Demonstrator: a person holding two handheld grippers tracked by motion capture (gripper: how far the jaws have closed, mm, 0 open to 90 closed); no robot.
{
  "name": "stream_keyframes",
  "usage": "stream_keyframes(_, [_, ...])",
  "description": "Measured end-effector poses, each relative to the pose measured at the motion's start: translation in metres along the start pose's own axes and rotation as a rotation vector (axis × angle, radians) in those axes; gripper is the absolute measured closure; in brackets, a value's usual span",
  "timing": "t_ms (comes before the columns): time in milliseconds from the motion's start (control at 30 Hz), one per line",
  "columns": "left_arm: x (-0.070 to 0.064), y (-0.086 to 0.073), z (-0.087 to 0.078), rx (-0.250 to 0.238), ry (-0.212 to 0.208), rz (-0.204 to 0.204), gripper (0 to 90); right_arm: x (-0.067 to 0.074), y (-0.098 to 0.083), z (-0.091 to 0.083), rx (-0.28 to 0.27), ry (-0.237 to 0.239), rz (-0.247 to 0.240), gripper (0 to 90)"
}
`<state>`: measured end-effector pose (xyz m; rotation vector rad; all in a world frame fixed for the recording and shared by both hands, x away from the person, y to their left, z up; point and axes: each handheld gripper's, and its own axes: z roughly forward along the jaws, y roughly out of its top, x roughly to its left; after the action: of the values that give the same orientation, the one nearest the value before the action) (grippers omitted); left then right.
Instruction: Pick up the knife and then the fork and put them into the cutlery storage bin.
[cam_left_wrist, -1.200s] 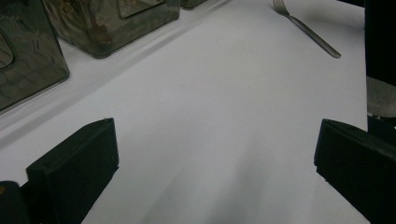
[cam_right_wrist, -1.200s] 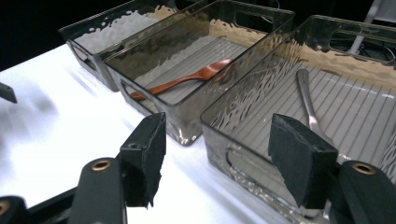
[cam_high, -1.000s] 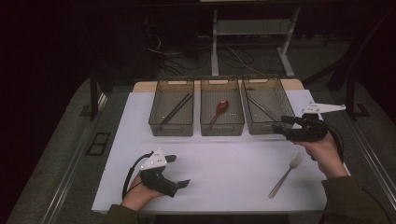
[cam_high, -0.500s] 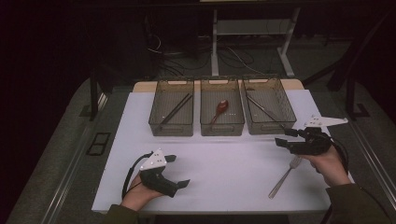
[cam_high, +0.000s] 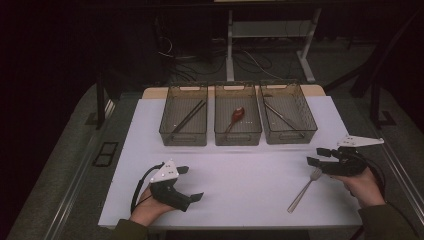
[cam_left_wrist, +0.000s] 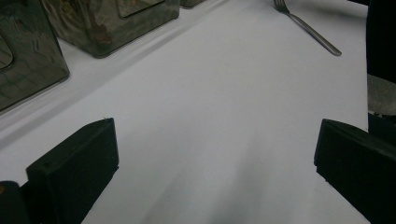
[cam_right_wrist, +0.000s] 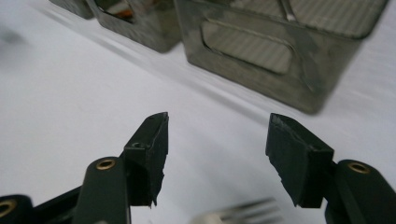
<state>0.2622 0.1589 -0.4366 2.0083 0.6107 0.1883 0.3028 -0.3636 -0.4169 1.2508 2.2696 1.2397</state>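
Both grippers black: left gripper, right gripper. Grey three-cornered plate on top of each. Black cable loops off the left at 9 o'clock. Brass-coloured screws at right jaw pivots. Dark olive sleeves.

Three bins side by side on white mat: left holds chopsticks, middle a red spoon, right a utensil.

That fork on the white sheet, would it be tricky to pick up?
Probably a little. The fork looks like stiff, smooth metal, so it likely won't bend but might slip. It lies flat on the white sheet, so pinching its thin handle could be fiddly.
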Motion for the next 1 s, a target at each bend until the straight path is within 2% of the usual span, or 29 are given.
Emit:
stream_keyframes(167, [0.000, 0.000, 0.000, 0.005, 0.000, 0.002, 0.0, -0.011, -0.012, -0.003, 0.016, -0.038, 0.027, 39.9])
stream_keyframes(267, [0.000, 0.000, 0.000, 0.006, -0.001, 0.002, 0.0, -0.017, -0.019, -0.002, 0.044, -0.041, 0.051, 42.9])
stream_keyframes(500, [0.000, 0.000, 0.001, 0.007, -0.001, 0.003, 0.0, -0.024, -0.033, 0.003, 0.109, 0.010, 0.094, 51.1])
stream_keyframes(567, [0.000, 0.000, 0.000, 0.008, -0.002, 0.003, 0.0, -0.026, -0.036, 0.006, 0.128, 0.010, 0.107, 53.9])
stream_keyframes(900, [-0.001, 0.000, 0.001, 0.009, -0.002, 0.004, 0.0, -0.029, -0.037, 0.005, 0.126, 0.066, 0.143, 70.1])
stream_keyframes(933, [-0.001, 0.000, 0.001, 0.009, -0.002, 0.004, 0.0, -0.029, -0.036, 0.004, 0.116, 0.074, 0.145, 74.1])
stream_keyframes(1000, [-0.001, 0.000, 0.001, 0.010, -0.001, 0.005, 0.0, -0.029, -0.035, 0.003, 0.104, 0.087, 0.147, 76.1])
